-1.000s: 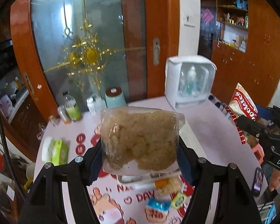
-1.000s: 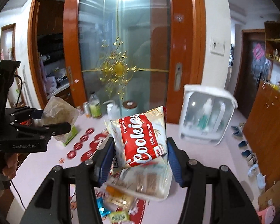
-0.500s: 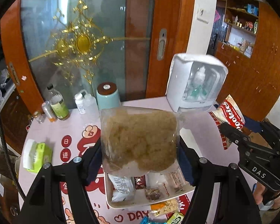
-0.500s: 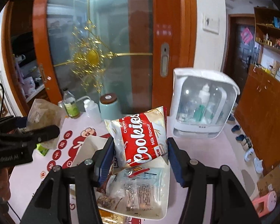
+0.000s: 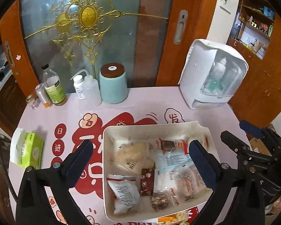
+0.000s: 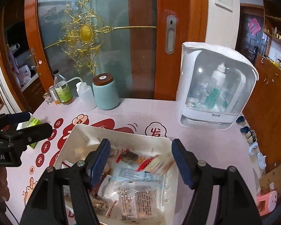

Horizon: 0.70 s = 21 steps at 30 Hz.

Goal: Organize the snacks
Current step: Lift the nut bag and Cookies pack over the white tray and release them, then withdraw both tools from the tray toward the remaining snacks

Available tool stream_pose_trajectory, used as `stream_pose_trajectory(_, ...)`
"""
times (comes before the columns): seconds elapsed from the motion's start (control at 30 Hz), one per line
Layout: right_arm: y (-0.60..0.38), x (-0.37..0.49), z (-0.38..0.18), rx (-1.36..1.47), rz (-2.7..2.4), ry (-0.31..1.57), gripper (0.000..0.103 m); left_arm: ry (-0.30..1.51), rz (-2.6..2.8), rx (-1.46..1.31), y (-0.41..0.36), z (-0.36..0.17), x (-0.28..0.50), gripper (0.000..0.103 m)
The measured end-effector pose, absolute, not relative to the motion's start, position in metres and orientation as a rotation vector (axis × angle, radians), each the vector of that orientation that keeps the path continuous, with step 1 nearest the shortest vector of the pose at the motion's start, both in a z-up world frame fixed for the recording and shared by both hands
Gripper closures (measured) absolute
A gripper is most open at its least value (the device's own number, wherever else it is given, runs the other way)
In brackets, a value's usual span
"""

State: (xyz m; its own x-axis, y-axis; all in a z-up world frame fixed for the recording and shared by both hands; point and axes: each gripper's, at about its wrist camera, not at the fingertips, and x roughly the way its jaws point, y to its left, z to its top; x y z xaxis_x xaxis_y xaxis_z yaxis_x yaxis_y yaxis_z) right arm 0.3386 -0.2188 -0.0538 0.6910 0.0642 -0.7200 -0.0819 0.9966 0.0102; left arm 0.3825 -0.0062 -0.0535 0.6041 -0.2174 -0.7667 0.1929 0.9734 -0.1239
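A white tray [image 5: 151, 126] [image 6: 121, 131] holding several wrapped snacks sits on the pink printed table. My left gripper [image 5: 139, 146] hovers over it with its jaws opening wide and nothing between them. The clear bag of brown floss [image 5: 133, 156] lies in the tray's far left part, below the jaws. My right gripper [image 6: 140, 144] also hangs above the tray, jaws opening and empty. The red cookies bag [image 6: 151, 162] shows as a blur in the tray's far part. Each gripper appears at the edge of the other's view.
At the table's back stand a teal canister [image 5: 113, 84], several bottles [image 5: 52, 89] and a white cosmetics organizer [image 5: 213, 75]. A green tissue pack [image 5: 28, 150] lies at the left. More loose snacks [image 5: 178, 217] lie just in front of the tray.
Both grippers came down over the tray and opened. The floss bag left the left jaws and the cookies bag left the right jaws; both now lie in the tray.
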Motion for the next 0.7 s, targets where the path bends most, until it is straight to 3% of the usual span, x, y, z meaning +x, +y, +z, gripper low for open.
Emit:
stream_pose_trajectory(0.07,-0.219,0.338,-0.053,-0.018,0.073,0.800,0.027,0.891,-0.232,-0.042,-0.001,-0.052,0.380,0.001)
stream_pose_trajectory(0.7,-0.210,0.270,-0.012,-0.069,0.140,0.740,0.027,0.825,-0.269,-0.014,-0.012,-0.007,0.311,0.001)
